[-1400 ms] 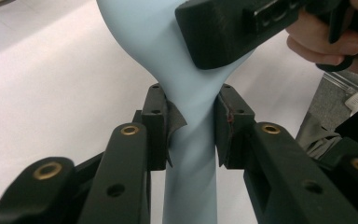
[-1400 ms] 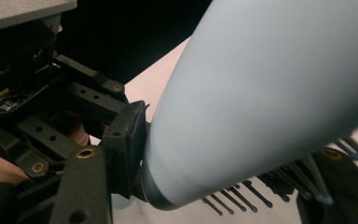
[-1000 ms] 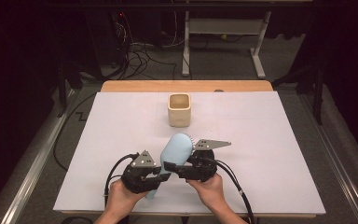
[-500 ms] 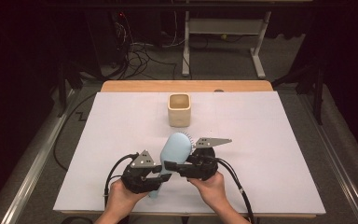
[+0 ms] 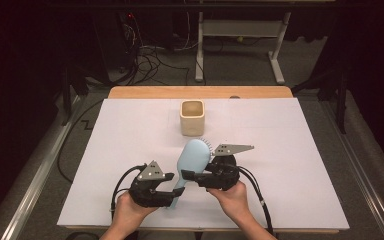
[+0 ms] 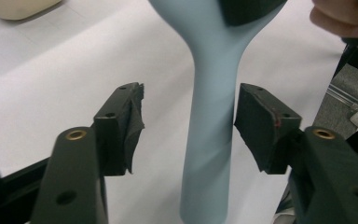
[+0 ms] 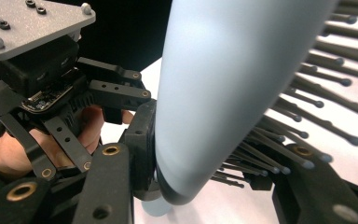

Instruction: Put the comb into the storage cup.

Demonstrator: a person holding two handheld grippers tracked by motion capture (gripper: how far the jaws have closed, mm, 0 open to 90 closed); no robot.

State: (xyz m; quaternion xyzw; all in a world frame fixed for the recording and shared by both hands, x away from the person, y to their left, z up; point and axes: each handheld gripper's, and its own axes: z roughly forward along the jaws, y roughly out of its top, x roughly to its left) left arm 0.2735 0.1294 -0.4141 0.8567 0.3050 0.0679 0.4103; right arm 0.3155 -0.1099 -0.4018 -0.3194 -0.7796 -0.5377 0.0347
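1. My right claw (image 5: 196,176) is clamped on the head of the 1 blue hairbrush (image 5: 192,157), bristles facing right.
2. My left claw (image 6: 189,123) has just been opening; its pads stand clear either side of the handle.
3. Brush's long axis runs from my left claw toward the 1 cream cup (image 5: 192,117) farther up the counter (image 5: 290,150).

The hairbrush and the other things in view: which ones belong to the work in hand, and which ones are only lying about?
In the work:
- light blue hairbrush
- right gripper, shut on its head
- left gripper, open around its handle
- perhaps the beige cup, standing close behind

Lying about:
- cables on the floor
- white desk frame
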